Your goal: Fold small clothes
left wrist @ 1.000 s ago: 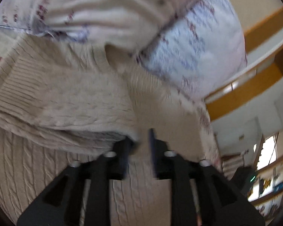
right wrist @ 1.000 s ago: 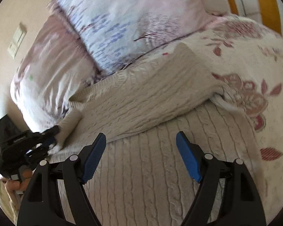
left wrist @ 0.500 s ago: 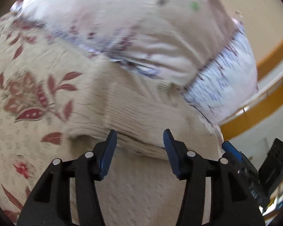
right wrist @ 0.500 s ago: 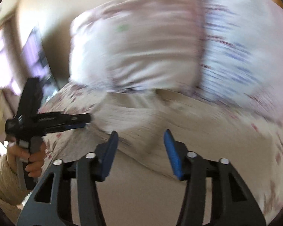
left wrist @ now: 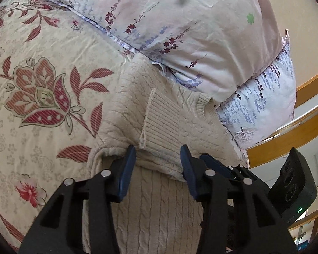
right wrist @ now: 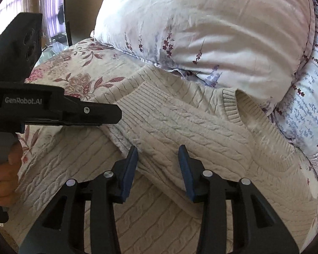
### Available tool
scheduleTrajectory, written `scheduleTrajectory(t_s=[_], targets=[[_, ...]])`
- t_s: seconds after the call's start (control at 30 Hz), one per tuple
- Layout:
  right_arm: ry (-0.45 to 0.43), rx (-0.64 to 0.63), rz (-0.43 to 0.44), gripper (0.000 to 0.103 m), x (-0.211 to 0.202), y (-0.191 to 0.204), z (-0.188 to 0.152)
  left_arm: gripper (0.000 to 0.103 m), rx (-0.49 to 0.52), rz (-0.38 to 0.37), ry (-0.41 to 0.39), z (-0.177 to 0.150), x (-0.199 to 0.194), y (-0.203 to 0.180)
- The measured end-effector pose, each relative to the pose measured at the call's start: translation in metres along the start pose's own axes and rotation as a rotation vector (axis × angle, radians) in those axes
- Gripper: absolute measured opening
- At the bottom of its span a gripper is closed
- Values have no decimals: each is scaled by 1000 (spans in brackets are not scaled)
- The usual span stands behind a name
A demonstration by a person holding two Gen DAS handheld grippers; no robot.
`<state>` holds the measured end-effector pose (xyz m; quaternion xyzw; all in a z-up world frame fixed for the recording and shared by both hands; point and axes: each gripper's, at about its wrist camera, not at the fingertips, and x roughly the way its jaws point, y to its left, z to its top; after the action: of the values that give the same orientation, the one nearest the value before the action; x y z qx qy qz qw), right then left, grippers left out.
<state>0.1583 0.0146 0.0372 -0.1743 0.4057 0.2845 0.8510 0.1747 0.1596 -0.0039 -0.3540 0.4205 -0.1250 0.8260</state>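
A cream cable-knit sweater (left wrist: 169, 124) lies on the bed, one sleeve with a ribbed cuff (left wrist: 159, 118) folded across its body. It also shows in the right wrist view (right wrist: 180, 127). My left gripper (left wrist: 158, 158) is open and empty, its blue pads at the edge of the folded sleeve. My right gripper (right wrist: 158, 158) is open and empty just over the folded sleeve's lower edge. The left gripper (right wrist: 108, 114) shows in the right wrist view, reaching in from the left.
A floral bedspread (left wrist: 42, 84) covers the bed. Two flowered pillows (left wrist: 201, 31) lie against the sweater's collar at the back, also seen in the right wrist view (right wrist: 212, 31). A wooden bed frame (left wrist: 286, 139) runs at the right.
The left gripper has let go of the sleeve and opened. Both grippers swung round and now sit side by side at the folded sleeve's edge.
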Motion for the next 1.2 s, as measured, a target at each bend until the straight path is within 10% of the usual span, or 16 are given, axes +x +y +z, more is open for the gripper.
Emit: scheduleTrajectory(t_s=[0.23, 0.37, 0.6, 0.7, 0.83, 0.9, 0.93, 1.2], targets=[[-39, 125, 30, 7, -7, -12, 0, 44, -9, -3, -1, 0, -1, 1], [-123, 262, 20, 5, -31, -37, -1, 44, -14, -2, 0, 0, -1, 1], [-294, 779, -41, 5, -105, -136, -62, 45, -9, 2, 1, 0, 0, 1], [-218, 1023, -64, 5, -112, -172, -120, 47, -5, -2, 0, 0, 1, 1], [-130, 1167, -36, 13, -113, -199, -158, 50, 8, 4, 1, 1, 1, -2], [-156, 1234, -6, 55, -119, -211, -168, 51, 13, 7, 2, 1, 1, -2], [-186, 1268, -2, 58, -122, -218, -174, 51, 15, 9, 3, 1, 1, -3], [-127, 1254, 45, 39, -92, -235, -174, 56, 28, 17, 6, 1, 3, -6]])
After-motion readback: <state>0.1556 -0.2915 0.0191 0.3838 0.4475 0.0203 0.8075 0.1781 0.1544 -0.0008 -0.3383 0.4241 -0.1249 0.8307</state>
